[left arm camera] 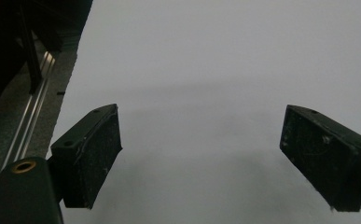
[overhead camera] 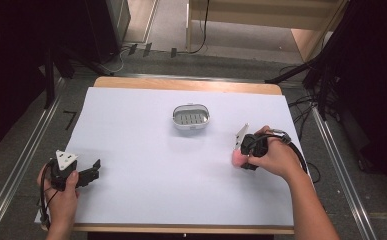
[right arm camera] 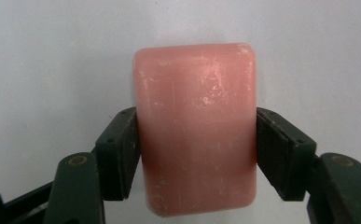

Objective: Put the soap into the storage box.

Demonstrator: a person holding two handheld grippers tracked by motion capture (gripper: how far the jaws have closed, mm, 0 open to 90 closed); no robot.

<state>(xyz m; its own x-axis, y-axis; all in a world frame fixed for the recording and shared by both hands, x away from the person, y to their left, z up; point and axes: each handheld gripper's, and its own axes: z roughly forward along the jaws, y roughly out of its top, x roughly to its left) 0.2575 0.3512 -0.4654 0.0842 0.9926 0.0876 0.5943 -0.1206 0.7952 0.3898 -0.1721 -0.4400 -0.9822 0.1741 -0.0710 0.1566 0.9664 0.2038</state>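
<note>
A pink bar of soap (right arm camera: 195, 126) sits between the two jaws of my right gripper (right arm camera: 197, 149), which is shut on its long sides just above the white sheet. From above, the soap (overhead camera: 238, 158) peeks out at the left of my right gripper (overhead camera: 246, 155), at the right of the table. A small white soap dish (overhead camera: 191, 119) with a slotted floor stands empty further back, near the middle. My left gripper (overhead camera: 95, 169) rests at the front left, open, with nothing between its pads (left arm camera: 94, 158).
A white sheet (overhead camera: 146, 165) covers the wooden table (overhead camera: 186, 84). Metal rails (overhead camera: 26, 150) run along both sides of the table. Cables lie on the floor behind and to the right (overhead camera: 301, 105).
</note>
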